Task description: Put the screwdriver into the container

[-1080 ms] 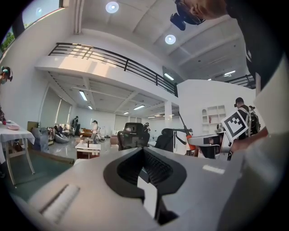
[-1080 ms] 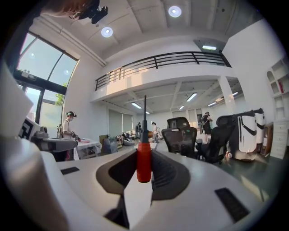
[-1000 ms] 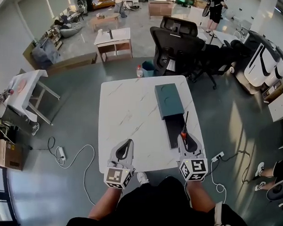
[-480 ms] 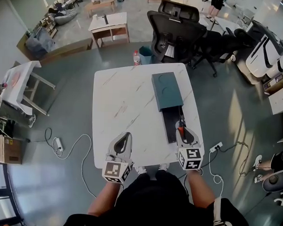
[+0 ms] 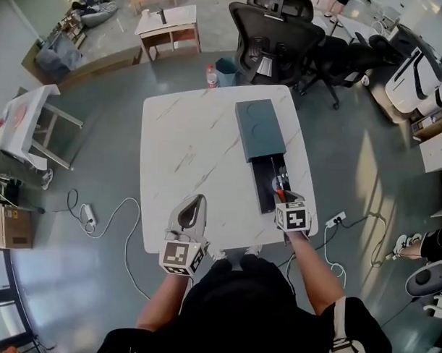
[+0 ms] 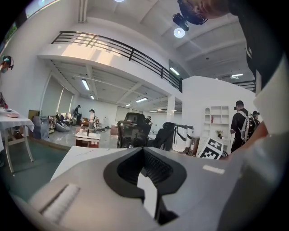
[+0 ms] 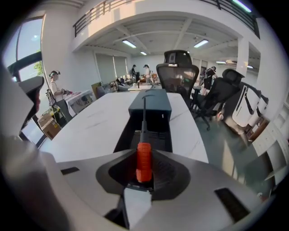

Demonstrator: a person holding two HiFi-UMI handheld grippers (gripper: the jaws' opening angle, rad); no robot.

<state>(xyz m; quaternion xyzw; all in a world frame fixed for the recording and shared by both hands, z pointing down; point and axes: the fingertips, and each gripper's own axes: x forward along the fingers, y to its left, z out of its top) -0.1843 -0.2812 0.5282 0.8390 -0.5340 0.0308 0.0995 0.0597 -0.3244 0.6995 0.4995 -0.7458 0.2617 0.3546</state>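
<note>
The right gripper (image 5: 280, 198) was closed on the screwdriver (image 5: 278, 189), its pads pressed against the orange handle (image 7: 143, 160). In the right gripper view the dark shaft (image 7: 144, 116) ran straight away from the jaws towards the far side. The gripper was positioned over the near right part of the white marbled table (image 5: 185, 156).

The container (image 5: 259, 129) lay on the right half of the table. It was a dark teal box at the far end with a black open tray (image 7: 135, 135) extending from it towards the near side. The screwdriver was held above this open tray and lined up along its length, with the tip pointing at the teal box. Whether the tool touched the tray floor could not be determined.

The left gripper (image 5: 197, 204) was over the near edge of the table, left of centre and well apart from the container. Its jaws were together with nothing between them, as the left gripper view confirmed (image 6: 144, 168).
</note>
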